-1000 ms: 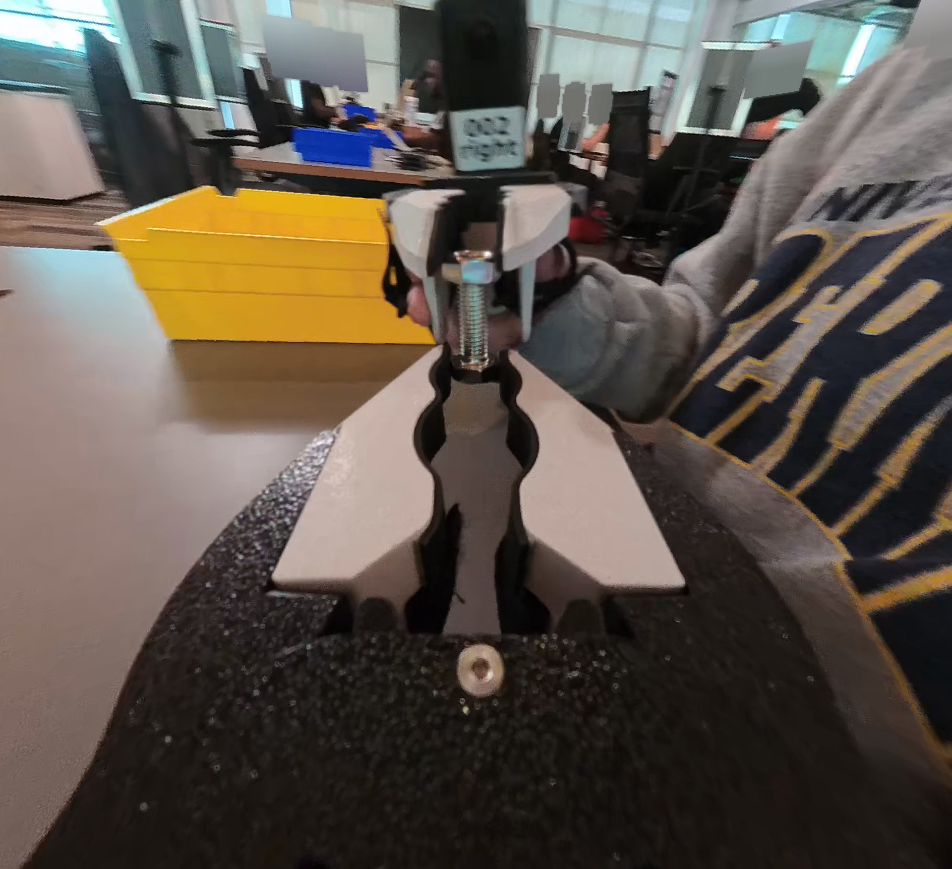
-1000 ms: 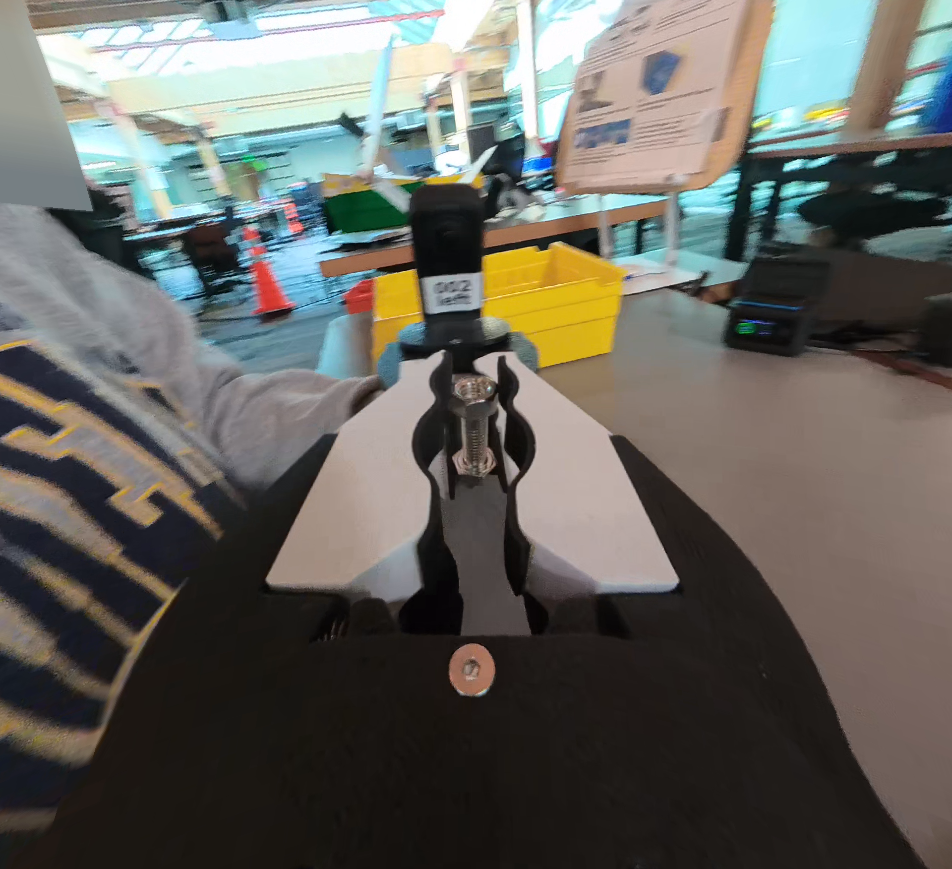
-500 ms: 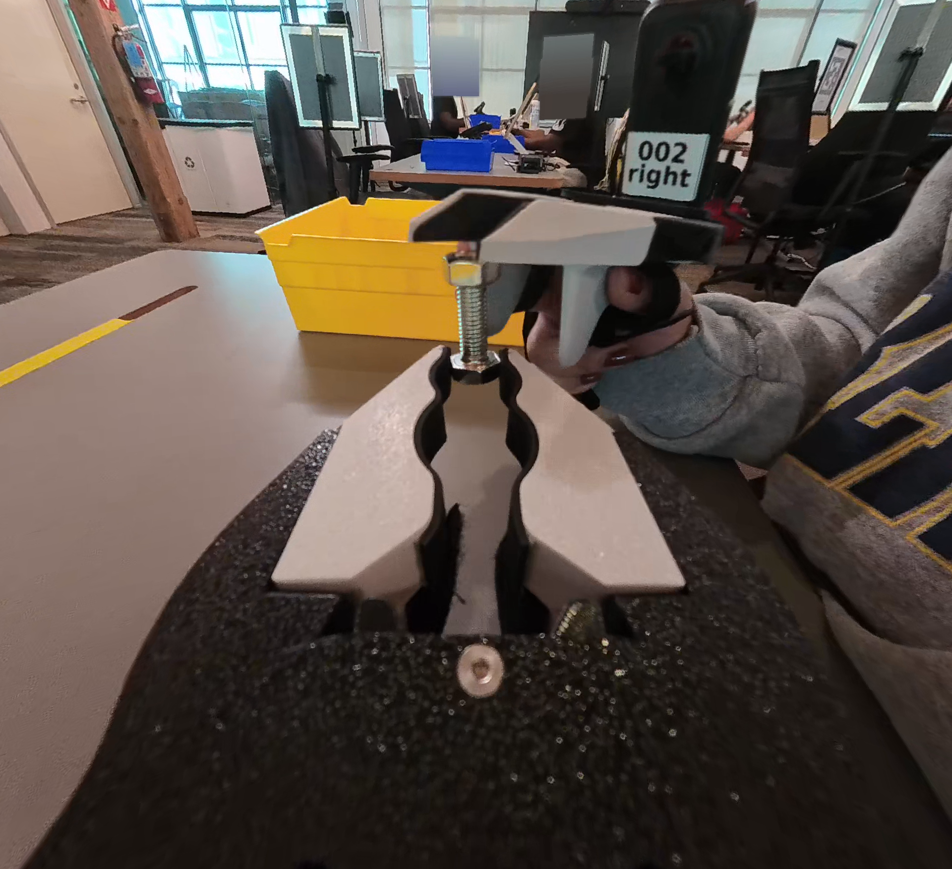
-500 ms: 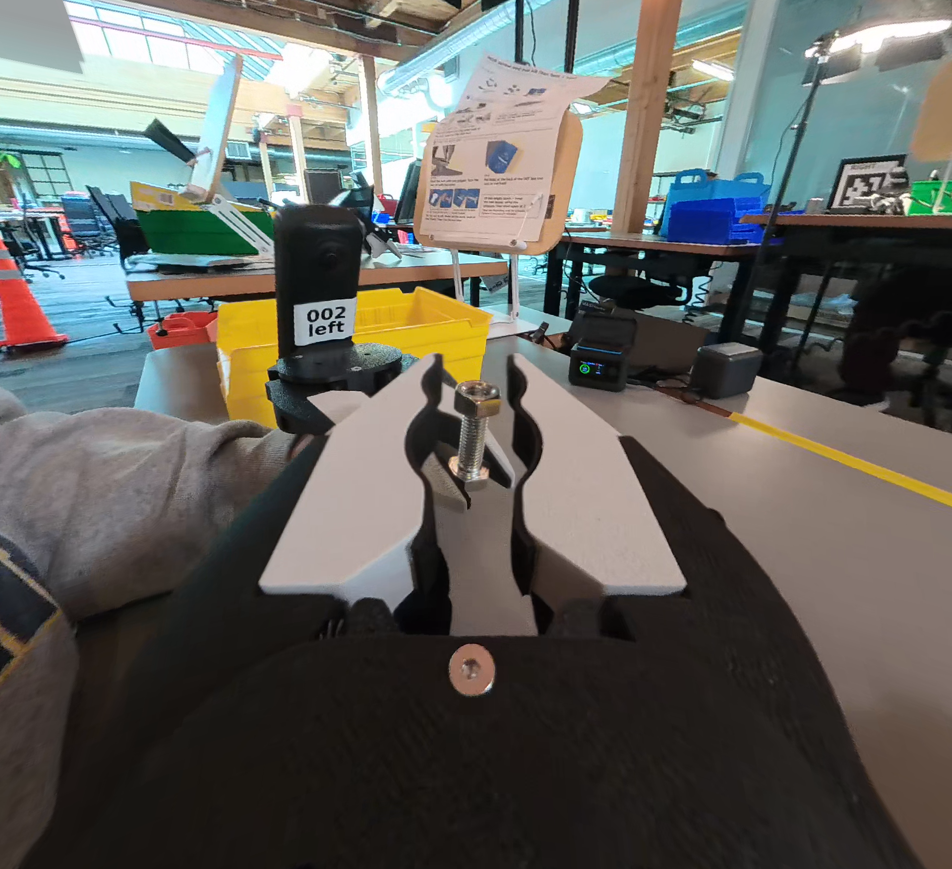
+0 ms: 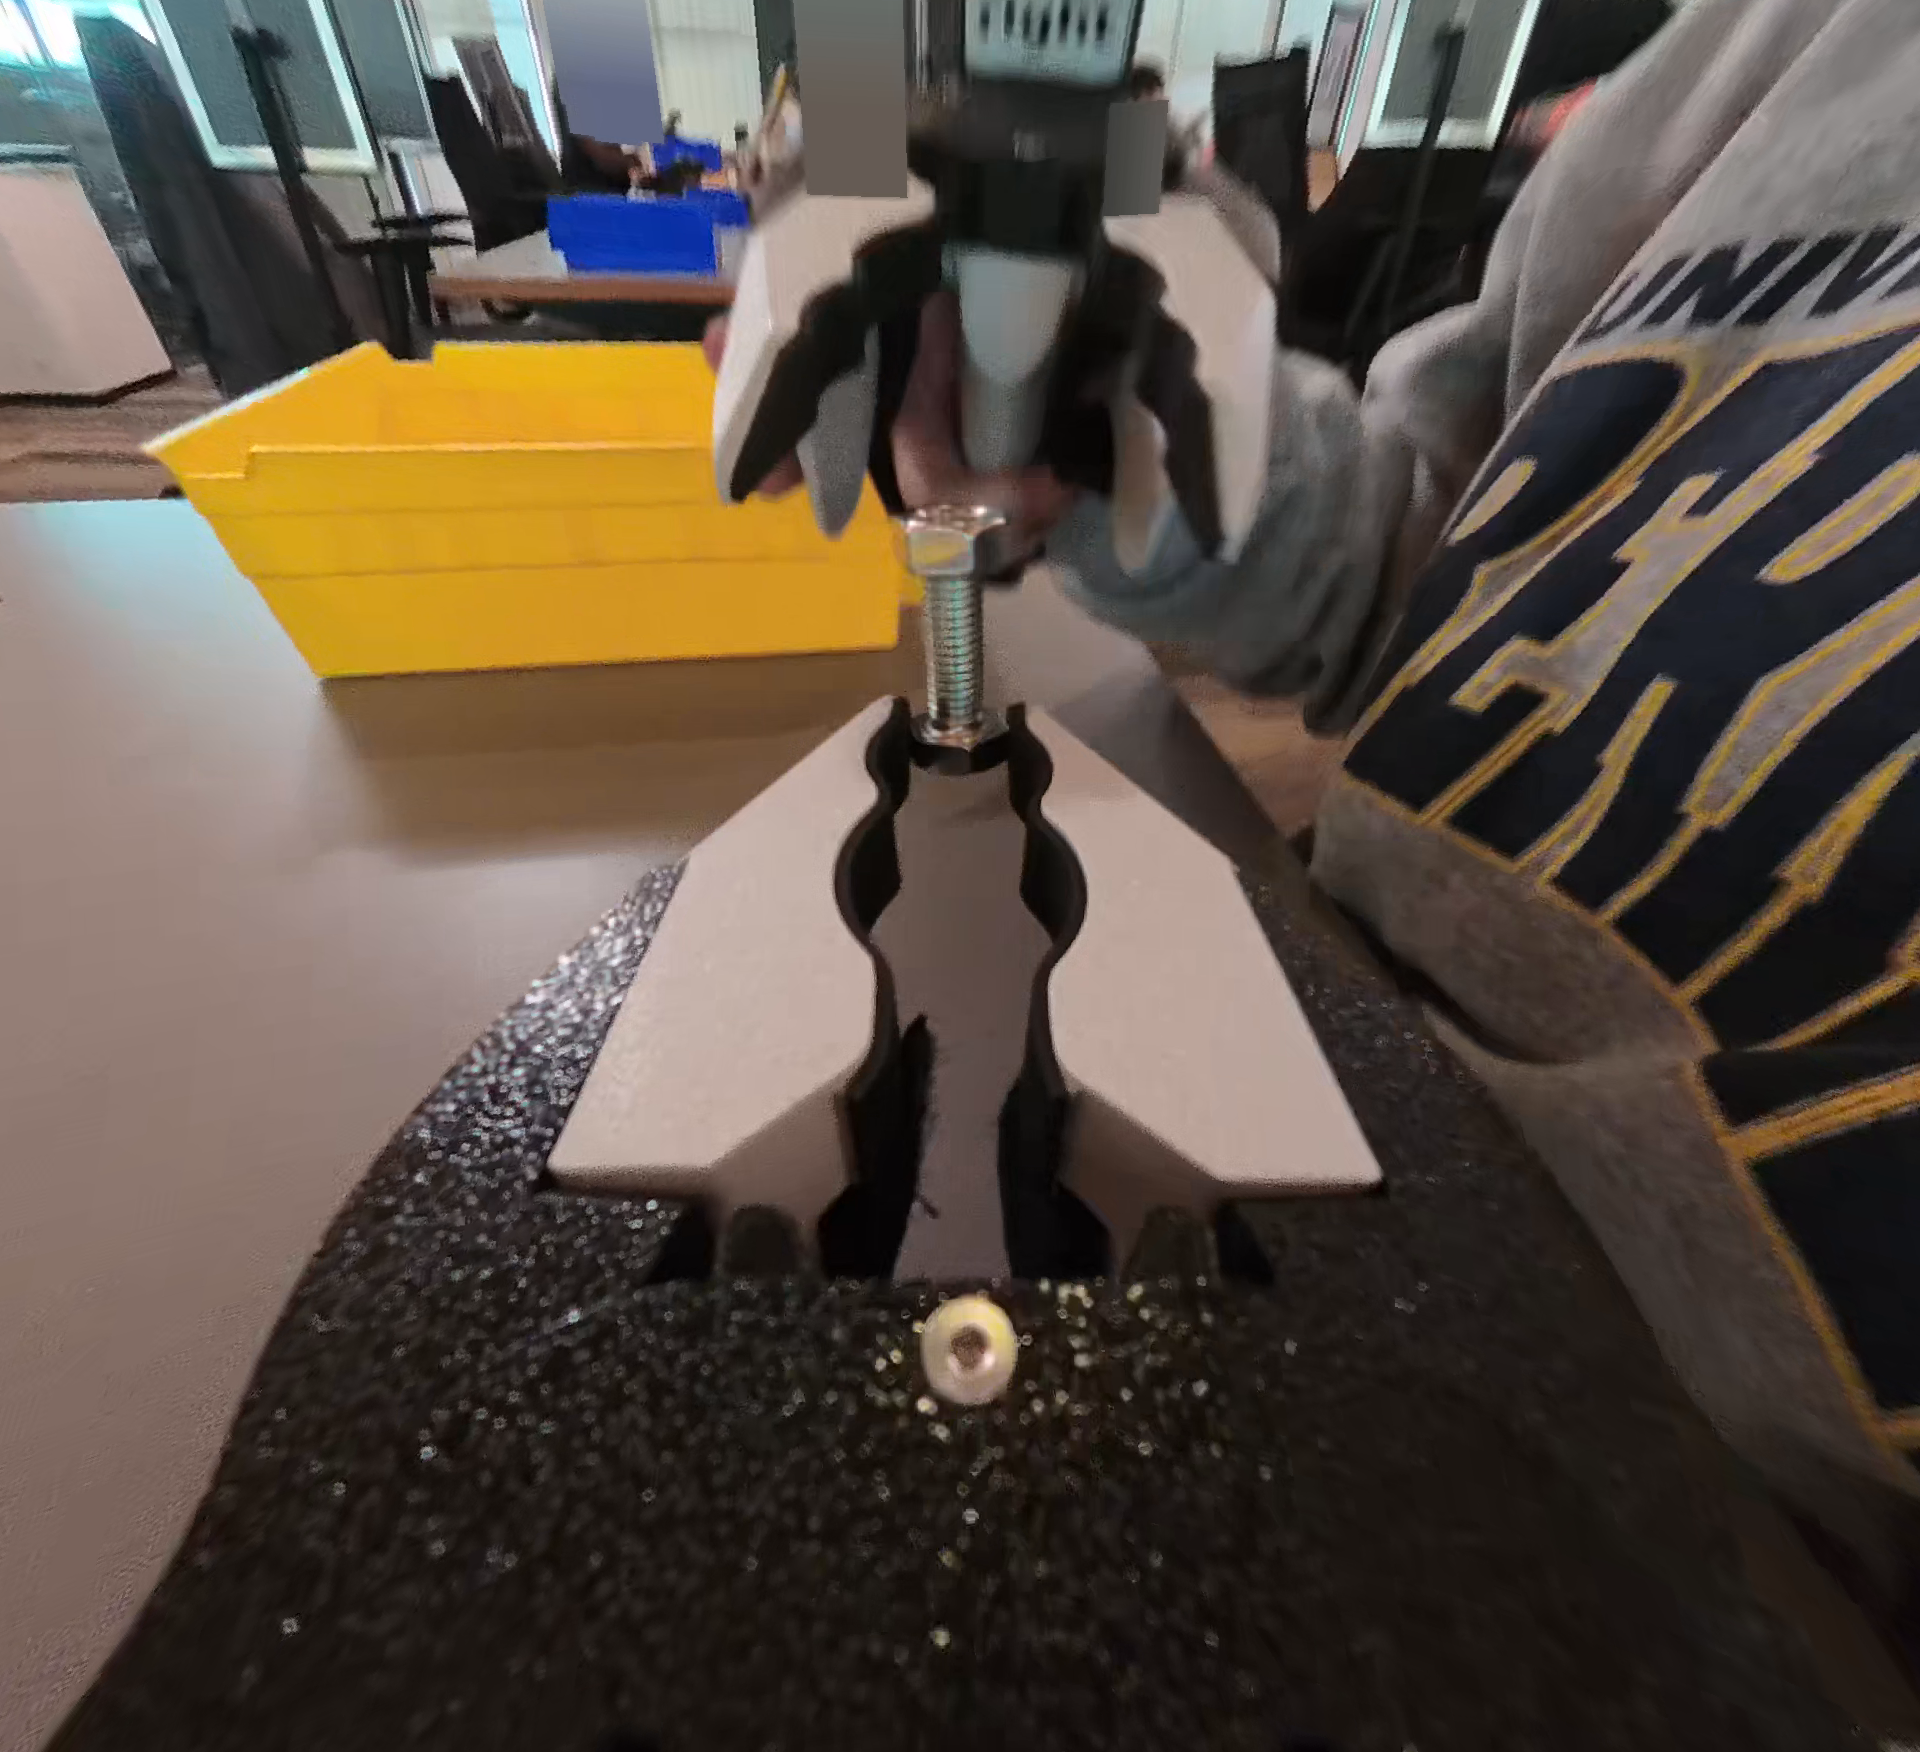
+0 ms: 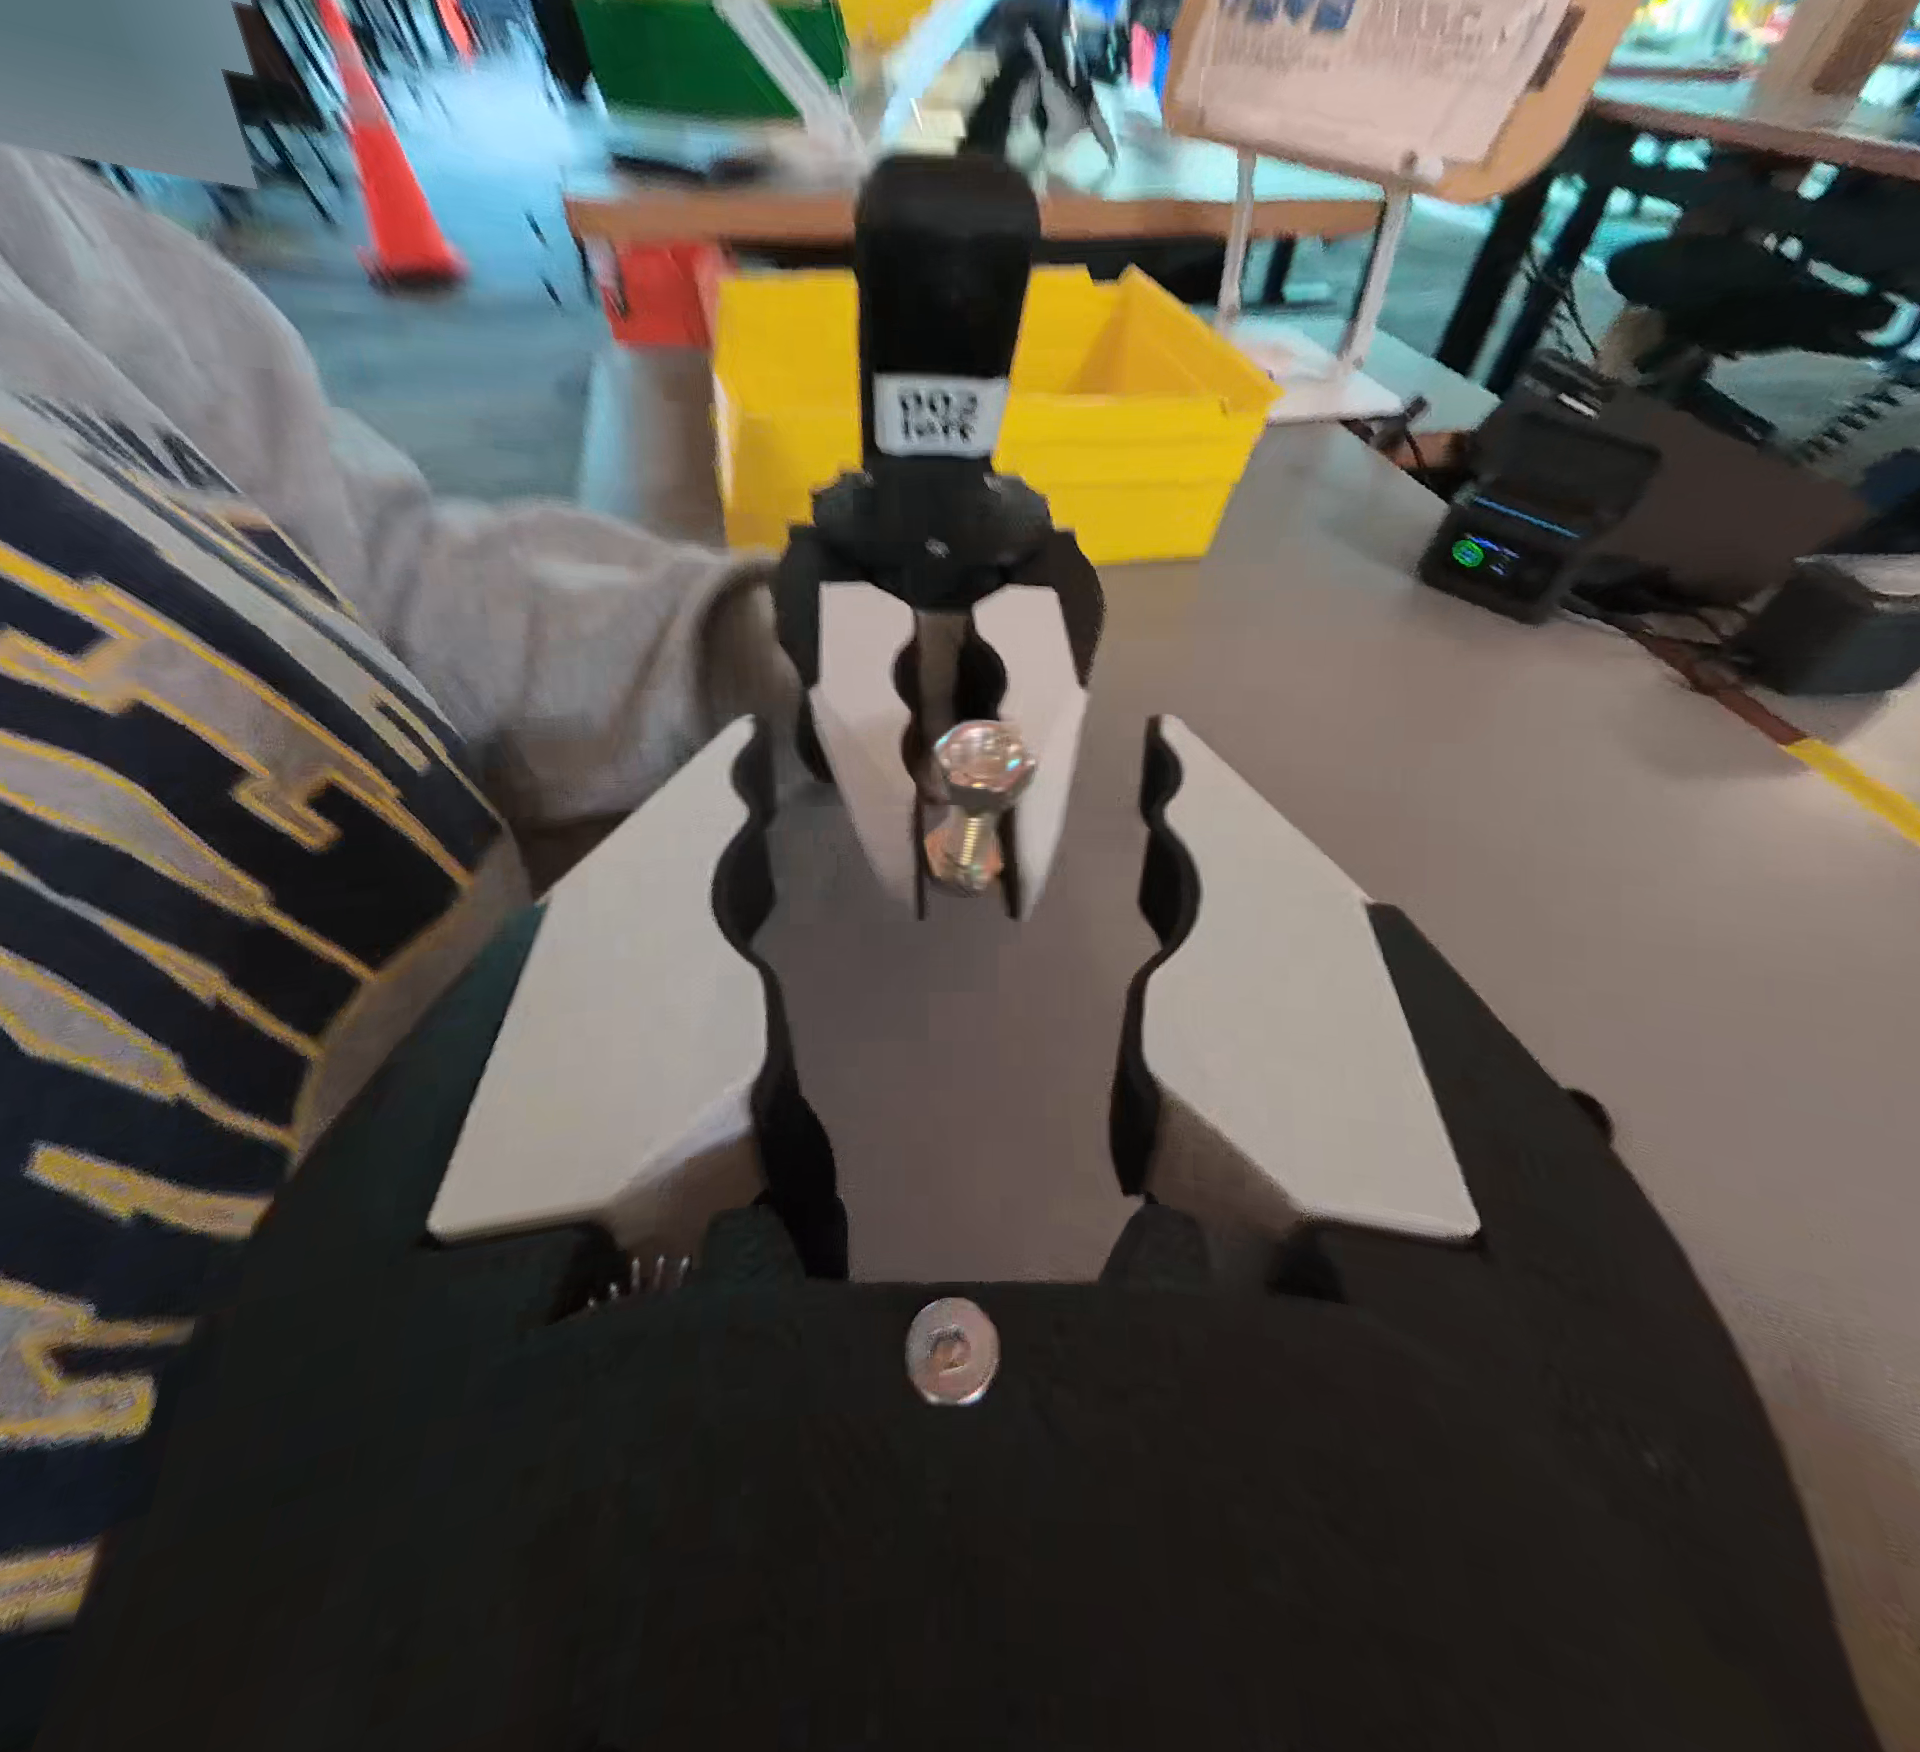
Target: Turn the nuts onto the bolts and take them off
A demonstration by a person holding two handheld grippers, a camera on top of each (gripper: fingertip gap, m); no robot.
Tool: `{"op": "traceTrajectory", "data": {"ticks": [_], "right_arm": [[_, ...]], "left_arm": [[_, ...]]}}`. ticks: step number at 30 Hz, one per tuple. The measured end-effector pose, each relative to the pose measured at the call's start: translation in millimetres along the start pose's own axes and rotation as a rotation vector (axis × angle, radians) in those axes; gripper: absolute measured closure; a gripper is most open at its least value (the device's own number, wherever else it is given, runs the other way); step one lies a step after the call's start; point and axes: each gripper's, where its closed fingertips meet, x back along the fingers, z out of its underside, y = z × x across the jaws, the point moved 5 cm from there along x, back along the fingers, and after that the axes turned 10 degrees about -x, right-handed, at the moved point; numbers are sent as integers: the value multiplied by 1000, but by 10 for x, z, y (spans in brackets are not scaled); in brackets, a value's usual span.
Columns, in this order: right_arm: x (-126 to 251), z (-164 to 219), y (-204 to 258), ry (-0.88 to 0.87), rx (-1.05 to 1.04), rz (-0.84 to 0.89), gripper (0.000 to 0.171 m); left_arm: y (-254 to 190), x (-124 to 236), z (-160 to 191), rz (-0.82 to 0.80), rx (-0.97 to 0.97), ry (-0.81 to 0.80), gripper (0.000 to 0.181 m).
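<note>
Flanking L gripper (image 5: 954, 738): yellow bin (image 5: 540, 507) (behind bolt (image 5: 954, 632))

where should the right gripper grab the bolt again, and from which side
Grip the hex head, coming in level from the side facing the right gripper, whose fingers are open and short of it. The bolt stands upright with its nut clamped in the left gripper, so the head's flats sit free on top; the threads would likely slip.

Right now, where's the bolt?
The bolt stands upright in the centre of the left wrist view, its nut pinched at the left gripper tips, head just below the open right gripper.
</note>
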Motion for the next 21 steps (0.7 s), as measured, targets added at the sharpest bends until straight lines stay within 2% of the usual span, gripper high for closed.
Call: {"op": "traceTrajectory", "data": {"ticks": [3,7,9,15,18,21], "right_arm": [[-84,12,77,-149,-100,-84,88],[-61,50,105,-227,-135,-102,92],[-62,28,46,-271,-163,-74,88],[-226,33,107,-239,-142,-89,80],[-99,70,30,-245,-178,-83,90],[-116,70,-13,-264,-197,-67,91]], "left_arm": [[28,21,-72,-10,48,-97,164],[173,137,-79,-88,112,-159,165],[181,153,-86,-75,130,-177,165],[126,47,-38,-60,92,-108,165],[189,154,-82,-100,101,-147,165],[187,102,-43,-100,102,-117,166]]}}
